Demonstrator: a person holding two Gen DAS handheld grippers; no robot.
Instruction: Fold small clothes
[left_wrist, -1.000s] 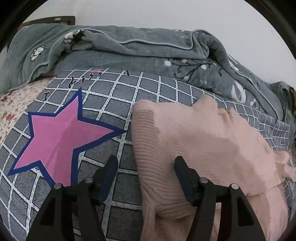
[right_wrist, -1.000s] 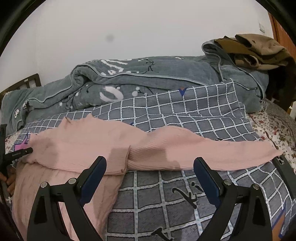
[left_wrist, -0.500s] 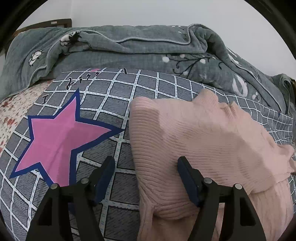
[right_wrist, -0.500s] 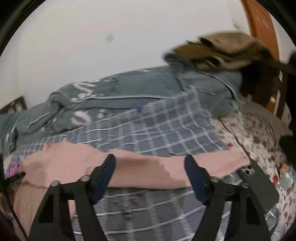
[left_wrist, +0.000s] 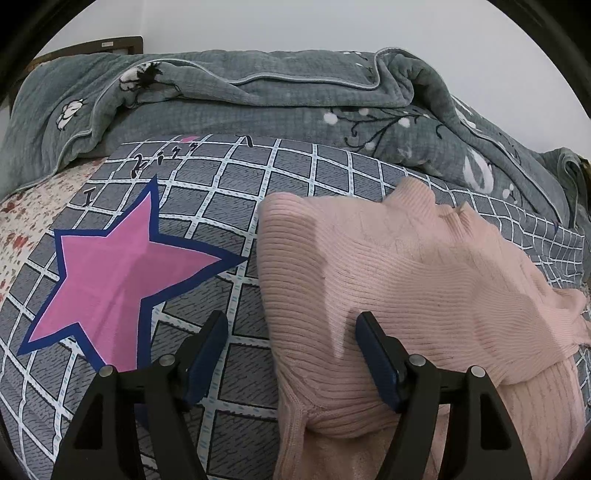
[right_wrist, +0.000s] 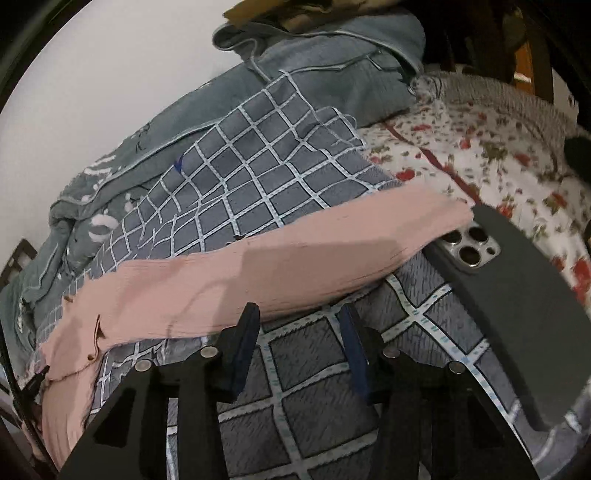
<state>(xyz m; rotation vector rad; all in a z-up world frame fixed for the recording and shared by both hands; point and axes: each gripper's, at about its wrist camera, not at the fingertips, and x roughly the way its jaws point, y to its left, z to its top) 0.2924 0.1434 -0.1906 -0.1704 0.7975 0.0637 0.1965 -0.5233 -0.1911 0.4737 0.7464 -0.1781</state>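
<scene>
Pink ribbed sweater (left_wrist: 424, 280) lies spread on the bed, over a grey checked sheet (left_wrist: 295, 173) printed with a big pink star (left_wrist: 122, 273). In the left wrist view the garment's folded edge runs up the frame just right of centre, and its knit fills the lower right. Left tongs (left_wrist: 291, 332) stand fairly wide, straddling that edge: the right finger (left_wrist: 376, 354) hangs over the knit, the left finger (left_wrist: 207, 350) over bare sheet. Whether either pad touches fabric cannot be told, and nothing is pinched.

From the right wrist view, one long sleeve (right_wrist: 280, 266) stretches across the sheet from lower left up to the right, where its cuff end meets a dark phone (right_wrist: 509, 280) lying camera side up. Right tongs (right_wrist: 299, 321) are closing, tips set just at the sleeve's near edge; the gap between them shows mostly checked sheet, and the pads do not press on the sleeve.

Behind it all sits a rumpled grey-green quilt (left_wrist: 258, 96), and a floral sheet (right_wrist: 498, 166) covers the bed's far right side
</scene>
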